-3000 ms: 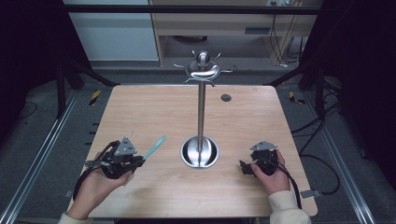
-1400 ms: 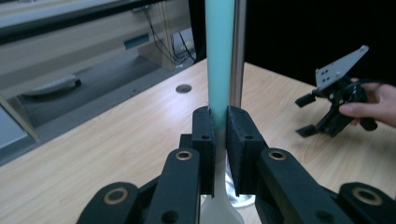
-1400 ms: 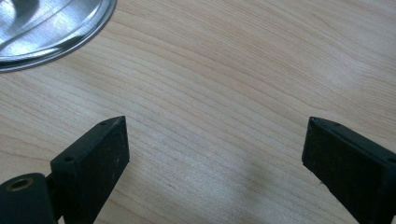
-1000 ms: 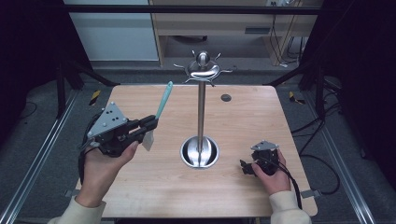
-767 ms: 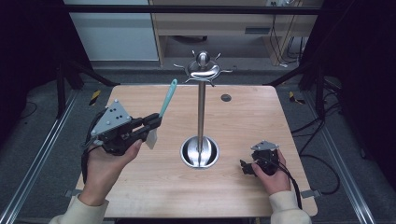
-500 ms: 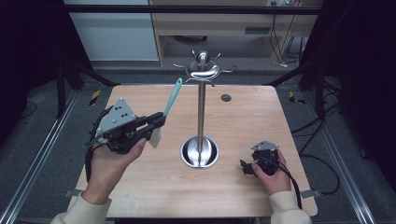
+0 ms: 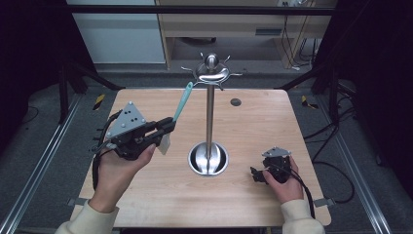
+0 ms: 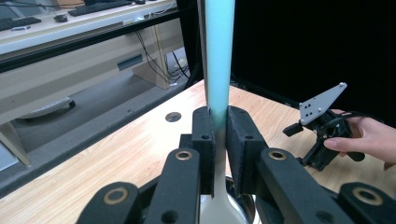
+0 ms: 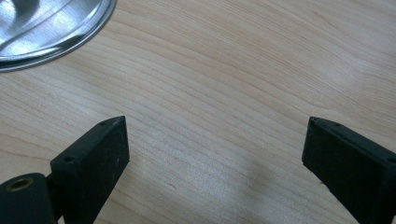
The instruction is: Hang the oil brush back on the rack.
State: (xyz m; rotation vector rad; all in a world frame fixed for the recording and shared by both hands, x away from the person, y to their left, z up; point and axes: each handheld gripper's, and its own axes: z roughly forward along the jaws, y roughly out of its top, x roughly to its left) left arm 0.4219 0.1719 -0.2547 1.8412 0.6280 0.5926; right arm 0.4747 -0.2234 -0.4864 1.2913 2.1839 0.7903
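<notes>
Left gripper [image 7: 165,130], jaws clamping a teal spatula [image 7: 181,103], is holding it raised beside the rack [image 7: 210,73], not yet hung, while right gripper [image 7: 256,174], jaws wide, is resting near the counter's right edge.

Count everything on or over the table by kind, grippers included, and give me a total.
Black two-jaw grippers: 2, left and right
Teal-handled spatula with a white blade: 1
Shiny steel hook stand on a round base: 1
Total: 4

high view: overhead, facing forward across the light wooden table [image 7: 146,195].
right gripper view: close above the same tabletop.
</notes>
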